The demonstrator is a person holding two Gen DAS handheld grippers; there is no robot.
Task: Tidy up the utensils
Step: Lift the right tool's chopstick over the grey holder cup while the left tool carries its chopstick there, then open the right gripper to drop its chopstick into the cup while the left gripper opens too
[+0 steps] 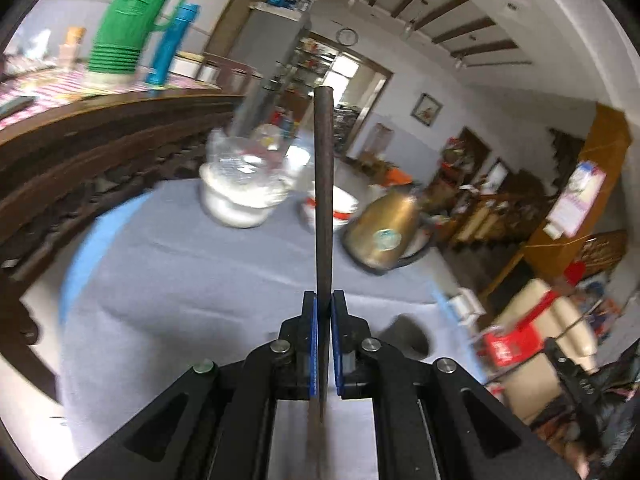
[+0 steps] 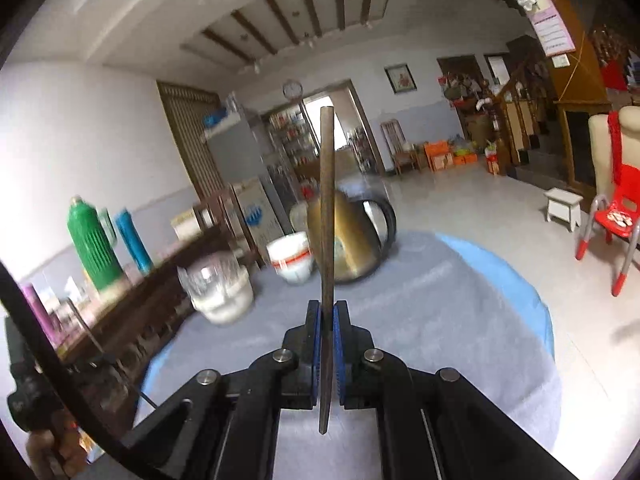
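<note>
My left gripper [image 1: 323,300] is shut on a dark brown chopstick [image 1: 323,184] that points forward and up, above the grey-blue tablecloth [image 1: 192,280]. My right gripper [image 2: 327,308] is shut on a second brown chopstick [image 2: 327,208], also held upright above the table. A clear glass container [image 1: 244,168] sits on a white bowl [image 1: 232,208] at the far side of the table; it shows in the right wrist view [image 2: 212,276] too.
A white tub with red trim [image 1: 340,208] [image 2: 291,258] and a gold kettle [image 1: 380,232] [image 2: 356,240] stand at the table's far side. A dark wooden sideboard [image 1: 80,152] with a green thermos [image 1: 128,20] lies left. A red chair [image 2: 612,224] stands right.
</note>
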